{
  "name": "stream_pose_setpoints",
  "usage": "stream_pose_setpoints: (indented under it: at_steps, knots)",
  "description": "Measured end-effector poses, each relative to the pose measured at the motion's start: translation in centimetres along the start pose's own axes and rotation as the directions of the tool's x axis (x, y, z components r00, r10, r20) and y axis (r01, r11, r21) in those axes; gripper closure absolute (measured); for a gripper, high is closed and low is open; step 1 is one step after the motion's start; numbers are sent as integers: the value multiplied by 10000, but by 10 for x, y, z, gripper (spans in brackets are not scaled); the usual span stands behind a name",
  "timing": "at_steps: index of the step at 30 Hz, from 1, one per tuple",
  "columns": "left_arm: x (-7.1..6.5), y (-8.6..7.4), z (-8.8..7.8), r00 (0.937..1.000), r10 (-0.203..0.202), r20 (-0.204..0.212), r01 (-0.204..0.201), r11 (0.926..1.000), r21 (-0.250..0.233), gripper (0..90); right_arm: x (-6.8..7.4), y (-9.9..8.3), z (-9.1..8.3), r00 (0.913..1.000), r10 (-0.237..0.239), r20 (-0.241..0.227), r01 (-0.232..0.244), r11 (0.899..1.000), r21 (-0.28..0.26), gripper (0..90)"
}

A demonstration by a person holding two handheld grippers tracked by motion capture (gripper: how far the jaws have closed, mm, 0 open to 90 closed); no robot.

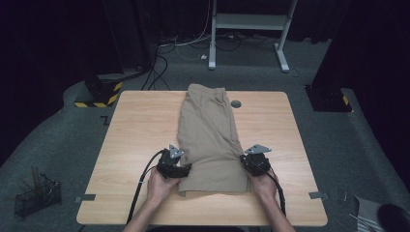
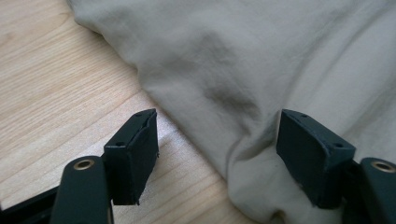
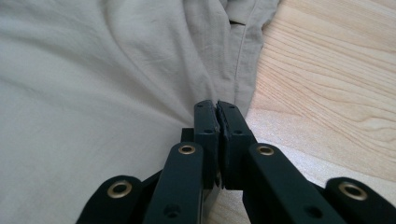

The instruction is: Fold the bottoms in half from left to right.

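Note:
A khaki garment [image 1: 210,130] lies folded lengthwise down the middle of the wooden table [image 1: 135,130]. My left gripper [image 1: 185,169] is at its near left edge. In the left gripper view that gripper [image 2: 217,121] is open: one jaw stands over bare wood, the other over the cloth [image 2: 257,56], and the rumpled edge lies between them untouched. My right gripper [image 1: 244,160] sits at the garment's near right edge. In the right gripper view its jaws [image 3: 217,105] are shut at the hem of the cloth [image 3: 93,70], and creases run toward the tips.
A grey round cap [image 1: 236,104] is set in the table beside the garment's far end. Tape marks [image 1: 87,197] sit near the front corners. On the floor are a wire basket [image 1: 36,195], a striped base [image 1: 99,94] and a white desk frame [image 1: 246,29].

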State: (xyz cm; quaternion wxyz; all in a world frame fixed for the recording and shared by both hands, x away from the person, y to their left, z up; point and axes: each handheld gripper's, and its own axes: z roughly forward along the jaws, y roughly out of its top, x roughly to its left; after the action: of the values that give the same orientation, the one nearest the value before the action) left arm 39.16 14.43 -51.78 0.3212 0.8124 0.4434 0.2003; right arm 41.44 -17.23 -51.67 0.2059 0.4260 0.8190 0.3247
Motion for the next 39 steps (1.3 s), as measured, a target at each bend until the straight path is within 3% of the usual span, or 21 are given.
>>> stream_pose_setpoints:
  at_steps: [6, 9, 13, 16, 18, 19, 21, 24, 31, 36, 39]
  knots:
    - [-5, -10, -10, 10000, -99, -2, 99, 10000, 14, 320, 8, -6, -6, 9997, -214, -105, 214, 9998, 2, 871]
    - [-6, -29, -23, 9980, -552, 306, 560, 9981, -270, 318, 19, -15, -16, 9988, -310, -371, 308, 9995, -37, 867]
    - [-12, -44, -38, 9983, -455, 367, 466, 9985, -290, 317, 32, -26, -28, 9954, -597, -745, 589, 9982, -119, 862]
    - [-9, -46, -42, 9975, -484, 522, 501, 9983, -305, 314, 33, -28, -32, 9926, -534, -1095, 526, 9986, -107, 817]
    - [-2, -42, -43, 9964, -695, 478, 722, 9958, -567, 311, 28, -26, -34, 9922, -251, -1220, 211, 9992, -340, 794]
    - [3, -37, -43, 9934, -975, 598, 1019, 9918, -768, 312, 25, -23, -34, 9921, -139, -1247, 76, 9987, -508, 777]
    - [11, -28, -42, 9895, -1244, 735, 1321, 9849, -1120, 308, 20, -15, -34, 9937, 81, -1113, -178, 9961, -860, 717]
    - [19, -15, -33, 9881, -1420, 600, 1487, 9803, -1297, 306, 12, -4, -28, 9938, 307, -1070, -423, 9933, -1077, 714]
    - [19, -4, -8, 9945, -1050, -23, 1045, 9916, -767, 295, 9, 18, 3, 9915, 584, -1159, -676, 9947, -772, 669]
    - [18, -10, 1, 9930, -1182, -33, 1178, 9912, -613, 291, 17, 22, 13, 9879, 433, -1492, -547, 9958, -735, 671]
    - [17, -11, 2, 9945, -1036, -141, 1025, 9927, -636, 290, 20, 23, 14, 9872, 374, -1553, -485, 9964, -688, 676]
